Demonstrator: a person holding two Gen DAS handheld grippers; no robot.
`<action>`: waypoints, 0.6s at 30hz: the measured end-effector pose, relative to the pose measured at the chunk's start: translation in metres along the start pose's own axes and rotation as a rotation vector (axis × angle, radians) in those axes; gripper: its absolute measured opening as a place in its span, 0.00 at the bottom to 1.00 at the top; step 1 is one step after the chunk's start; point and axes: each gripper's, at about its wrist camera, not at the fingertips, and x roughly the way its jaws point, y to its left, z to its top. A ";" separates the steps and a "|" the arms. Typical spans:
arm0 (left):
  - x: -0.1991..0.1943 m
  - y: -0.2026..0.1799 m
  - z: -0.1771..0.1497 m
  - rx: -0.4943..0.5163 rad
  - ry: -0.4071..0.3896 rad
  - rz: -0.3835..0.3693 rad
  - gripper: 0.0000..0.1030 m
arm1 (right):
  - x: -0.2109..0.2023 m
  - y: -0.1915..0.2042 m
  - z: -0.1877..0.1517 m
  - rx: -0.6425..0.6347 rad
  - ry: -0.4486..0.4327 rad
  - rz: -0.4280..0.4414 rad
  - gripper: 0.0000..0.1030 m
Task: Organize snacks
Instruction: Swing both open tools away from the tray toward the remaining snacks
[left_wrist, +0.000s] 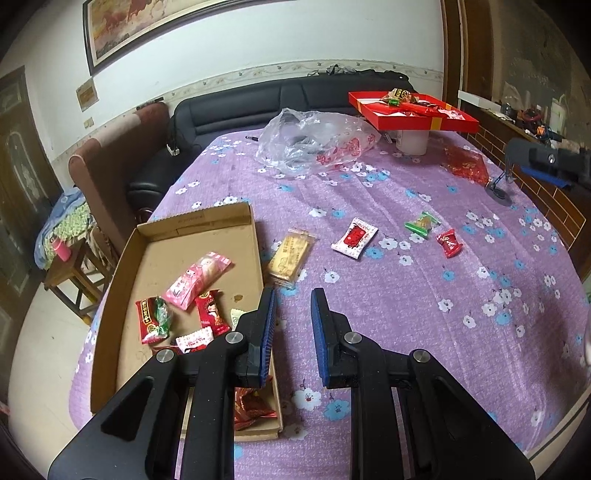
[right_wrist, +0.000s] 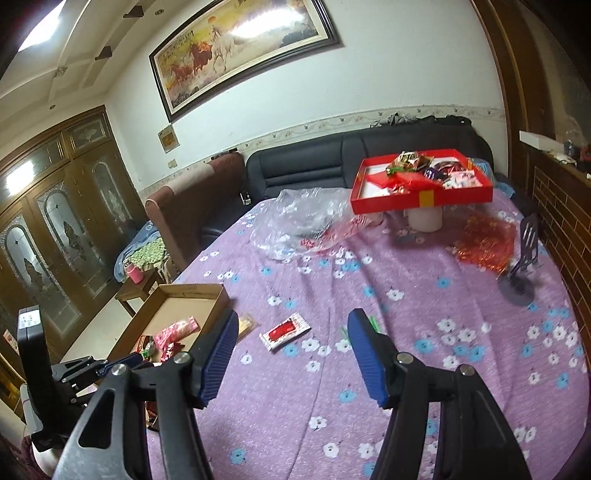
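Observation:
A shallow cardboard box (left_wrist: 207, 225) lies on the purple flowered cloth at the left and holds several wrapped snacks, among them a pink pack (left_wrist: 197, 278). Loose on the cloth are a yellow biscuit pack (left_wrist: 290, 256), a white-and-red packet (left_wrist: 354, 237), a green candy (left_wrist: 422, 222) and a red candy (left_wrist: 449, 242). My left gripper (left_wrist: 293, 301) is open and empty above the box's right wall. My right gripper (right_wrist: 293, 325) is open and empty above the cloth, the white-and-red packet (right_wrist: 284, 331) between its fingers in view. The box (right_wrist: 192, 297) shows at the left.
A red tray (left_wrist: 417, 123) of snacks stands on a white cup (left_wrist: 412, 142) at the back. A crumpled clear plastic bag (left_wrist: 314, 142) lies beside it. A red foil bag (left_wrist: 466, 164) and a small dark stand (left_wrist: 499, 186) are at the right. A sofa sits behind the table.

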 end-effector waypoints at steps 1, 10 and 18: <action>0.000 -0.001 0.000 0.002 0.000 0.000 0.17 | -0.002 0.000 0.002 -0.002 -0.003 -0.003 0.63; 0.002 0.004 0.005 -0.032 0.035 -0.096 0.17 | -0.013 -0.009 0.017 -0.010 -0.030 -0.042 0.64; -0.030 0.038 0.048 -0.169 -0.017 -0.400 0.17 | -0.027 -0.018 0.043 -0.057 -0.065 -0.136 0.65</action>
